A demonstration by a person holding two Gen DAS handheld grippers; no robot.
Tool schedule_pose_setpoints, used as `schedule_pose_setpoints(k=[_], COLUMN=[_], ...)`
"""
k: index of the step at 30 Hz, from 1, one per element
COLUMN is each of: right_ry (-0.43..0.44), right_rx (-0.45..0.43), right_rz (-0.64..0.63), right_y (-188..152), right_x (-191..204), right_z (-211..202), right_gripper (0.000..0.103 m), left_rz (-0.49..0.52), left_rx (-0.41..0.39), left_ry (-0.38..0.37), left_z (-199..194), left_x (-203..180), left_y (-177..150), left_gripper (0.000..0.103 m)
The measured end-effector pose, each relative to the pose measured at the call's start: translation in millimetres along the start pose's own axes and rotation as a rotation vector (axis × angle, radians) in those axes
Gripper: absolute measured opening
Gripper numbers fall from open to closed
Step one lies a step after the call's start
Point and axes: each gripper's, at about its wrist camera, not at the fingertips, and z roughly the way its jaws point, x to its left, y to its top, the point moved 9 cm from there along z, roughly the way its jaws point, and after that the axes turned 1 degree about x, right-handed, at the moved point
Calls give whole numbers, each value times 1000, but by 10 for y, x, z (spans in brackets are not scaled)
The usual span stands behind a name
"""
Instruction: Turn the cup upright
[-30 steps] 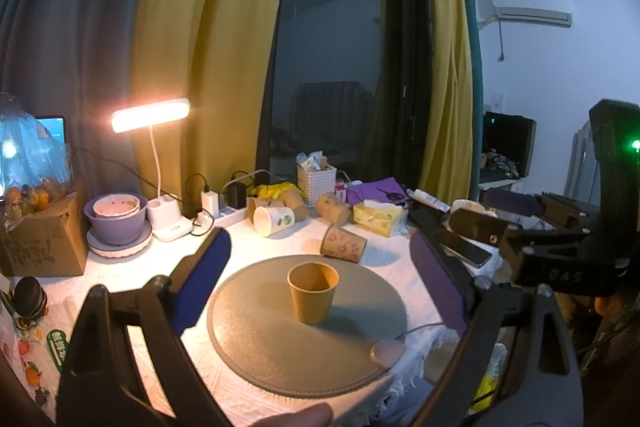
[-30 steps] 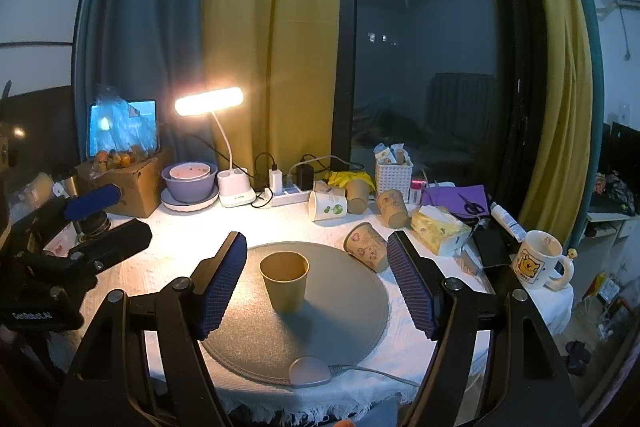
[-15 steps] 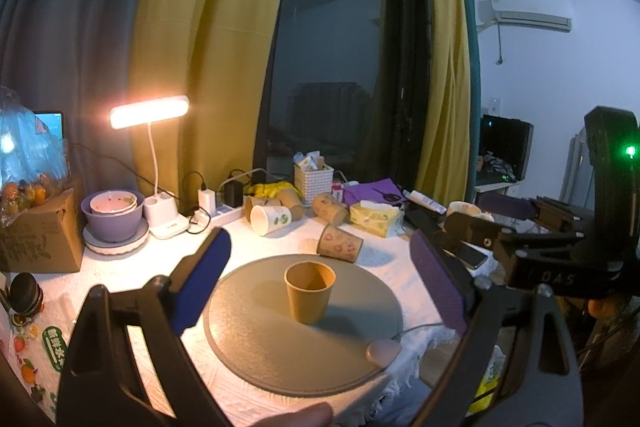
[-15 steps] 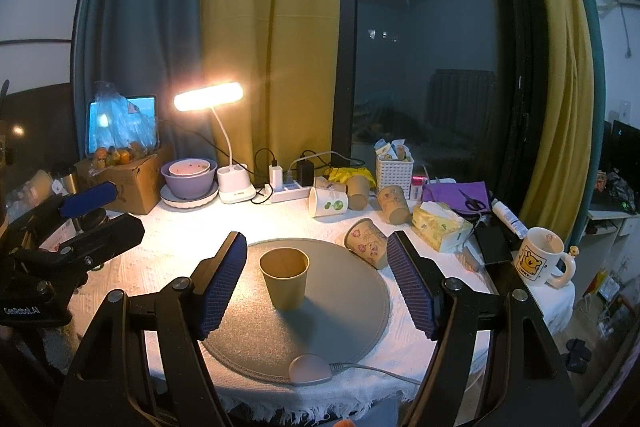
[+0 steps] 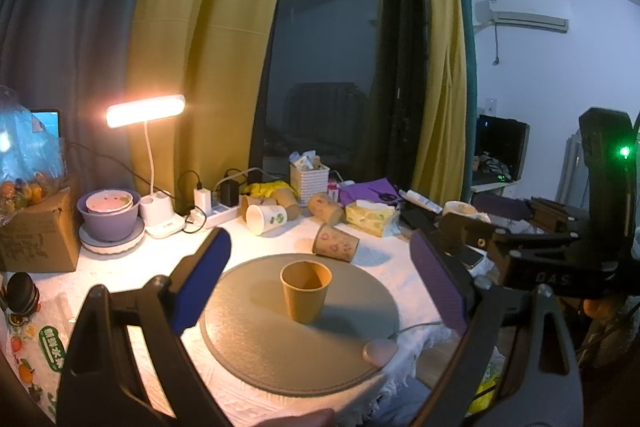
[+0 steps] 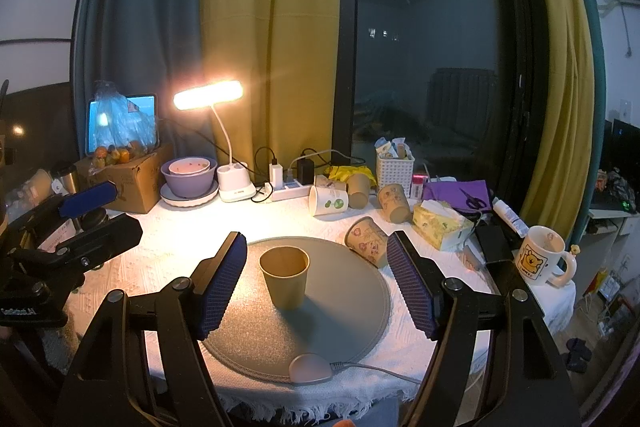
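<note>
A plain brown paper cup (image 5: 306, 291) stands upright, mouth up, on a round grey mat (image 5: 260, 347); it also shows in the right wrist view (image 6: 285, 277) on the mat (image 6: 344, 323). My left gripper (image 5: 320, 287) is open and empty, held back from the cup. My right gripper (image 6: 316, 283) is open and empty, also short of the cup. Each gripper shows at the edge of the other's view.
Several paper cups lie on their sides behind the mat, one patterned cup (image 6: 366, 239) at its far rim. A lit desk lamp (image 6: 208, 95), purple bowls (image 6: 188, 177), power strip, tissue pack (image 6: 440, 223), white basket and bear mug (image 6: 542, 259) crowd the table. A grey puck with cable (image 6: 310, 369) sits at the front edge.
Both grippers have drawn slightly back and up from the table. The cup has stayed upright on the mat.
</note>
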Motion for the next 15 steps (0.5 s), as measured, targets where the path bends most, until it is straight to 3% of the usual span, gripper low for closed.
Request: schedule_pose_setpoints(k=[15], right_ry=[0], right_rx=[4], right_rz=[1], right_y=[-30], right_x=[19], right_z=[19], right_gripper=[76], left_rz=[-7], left_rx=[20], left_ry=[21], left_z=[31], left_x=[39], left_y=[-25], left_gripper=[92])
